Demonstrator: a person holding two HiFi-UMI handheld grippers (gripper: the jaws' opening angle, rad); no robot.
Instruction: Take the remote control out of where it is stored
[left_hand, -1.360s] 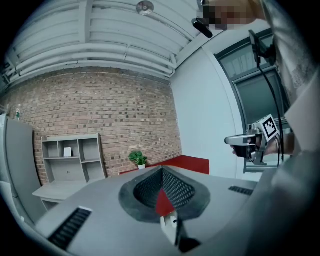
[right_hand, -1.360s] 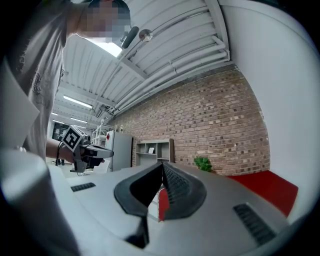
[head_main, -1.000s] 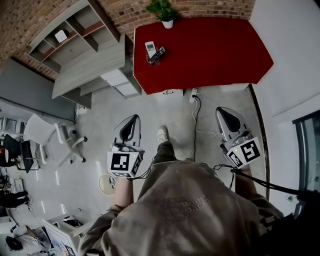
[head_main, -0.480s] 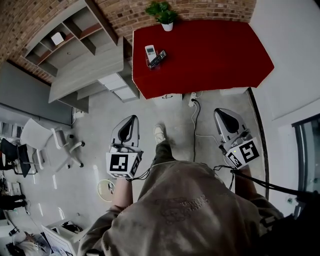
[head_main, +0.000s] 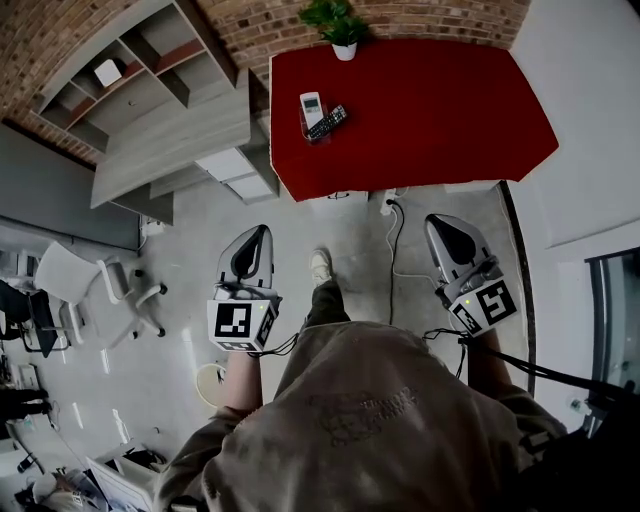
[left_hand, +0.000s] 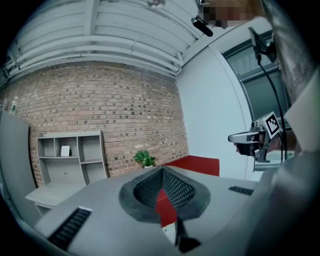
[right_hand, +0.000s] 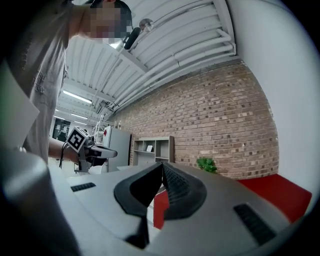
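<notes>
Black slim plastic remote control (head_main: 327, 122) looked light, stiff, slick; best gripped mid-body. L gripper (head_main: 262, 233) & R gripper (head_main: 433, 221) were clenched, empty.

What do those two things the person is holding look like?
Both the left gripper and right gripper are smooth grey shells with black ribbed jaws. Each carries a white cube with black square markers. Black cables trail from them. The person wears a beige sweatshirt.

Head view steeply down; both gripper views level, sharing red table (head_main: 430, 110).
</notes>
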